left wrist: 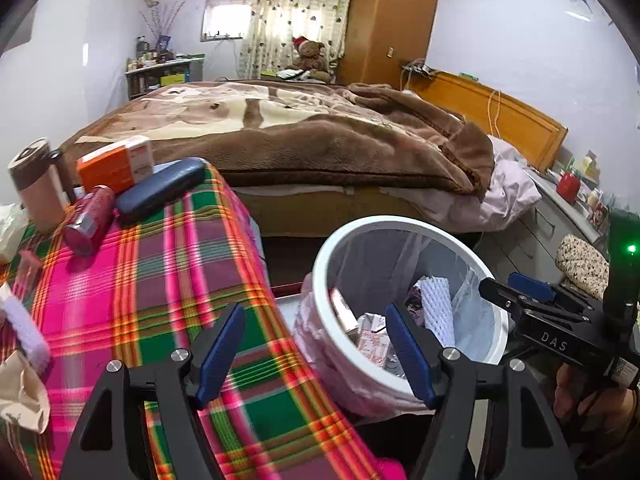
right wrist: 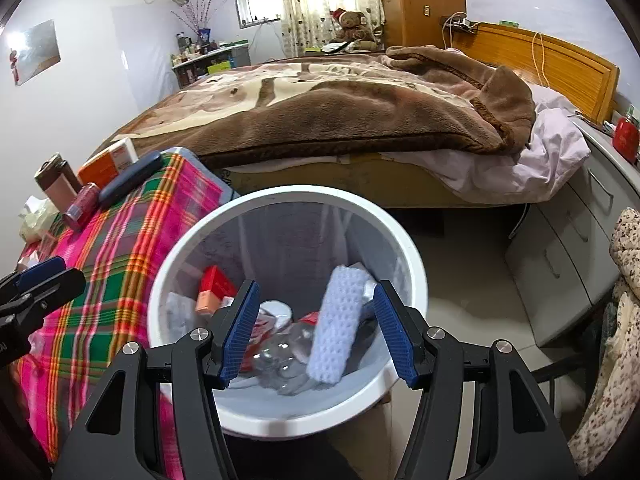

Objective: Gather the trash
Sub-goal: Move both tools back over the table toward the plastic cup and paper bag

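Left gripper [left wrist: 316, 354]: black frame, ribbed blue pads, jaws spread, nothing between them. It hangs over the edge of the cloth [left wrist: 160, 292], a plaid weave in pink, green and orange, draped over a low surface.

Far left of it, at the cloth's edge: crumpled brown paper [left wrist: 22, 396] and a pale knobbly foam piece [left wrist: 28, 332], blurred. Ahead-left, on the cloth: a tan cylindrical tumbler [left wrist: 38, 184] with dark lid, upright; a glossy red can [left wrist: 90, 220] lying on its side; an orange-and-white box [left wrist: 116, 166]; a dark blue oblong case [left wrist: 160, 190] leaning on the box.

Just right of the left gripper: the bin [left wrist: 320, 276], round, white plastic rim, thin pinkish liner bunched on the outside.

Right gripper [right wrist: 314, 334]: same build, jaws spread and empty, directly above the bin's mouth. The bin holds the trash: white foam net sleeve [right wrist: 336, 328], dimpled, standing tilted just between the pads' line of sight; clear crinkled plastic bottle [right wrist: 280, 354]; red-and-peach carton [right wrist: 214, 288] to the left against the wall.

Beyond both grippers: a bed [right wrist: 320, 96] with a fuzzy brown blanket, pale sheet spilling off its right corner. Wooden headboard [right wrist: 560, 64] far right, teddy bear [right wrist: 354, 24] at the back by the curtain. Grey drawer unit [right wrist: 560, 248] right of the bin, pale glossy floor beneath. White walls.
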Tool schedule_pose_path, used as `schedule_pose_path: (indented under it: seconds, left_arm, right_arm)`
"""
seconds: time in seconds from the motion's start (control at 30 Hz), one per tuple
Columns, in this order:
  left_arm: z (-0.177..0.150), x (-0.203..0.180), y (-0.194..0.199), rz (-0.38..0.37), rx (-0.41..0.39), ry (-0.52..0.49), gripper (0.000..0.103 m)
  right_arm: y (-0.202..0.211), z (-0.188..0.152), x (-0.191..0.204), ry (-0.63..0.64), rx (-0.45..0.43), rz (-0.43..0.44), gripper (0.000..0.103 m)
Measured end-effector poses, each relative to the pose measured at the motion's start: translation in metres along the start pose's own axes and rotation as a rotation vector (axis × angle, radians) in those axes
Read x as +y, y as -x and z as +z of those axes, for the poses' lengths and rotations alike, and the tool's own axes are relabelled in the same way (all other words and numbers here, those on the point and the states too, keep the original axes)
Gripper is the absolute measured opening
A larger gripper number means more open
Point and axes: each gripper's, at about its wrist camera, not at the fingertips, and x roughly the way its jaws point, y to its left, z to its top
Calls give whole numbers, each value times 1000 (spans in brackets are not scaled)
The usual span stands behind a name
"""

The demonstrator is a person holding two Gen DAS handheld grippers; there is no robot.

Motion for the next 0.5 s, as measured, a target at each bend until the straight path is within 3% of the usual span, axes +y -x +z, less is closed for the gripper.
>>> schedule_pose_path:
  seconds: [0.5]
  left_arm:
    - [-36, 52, 63, 65, -76, 41, 72]
  right_arm:
    - [31, -21, 42, 13, -84, 77, 62]
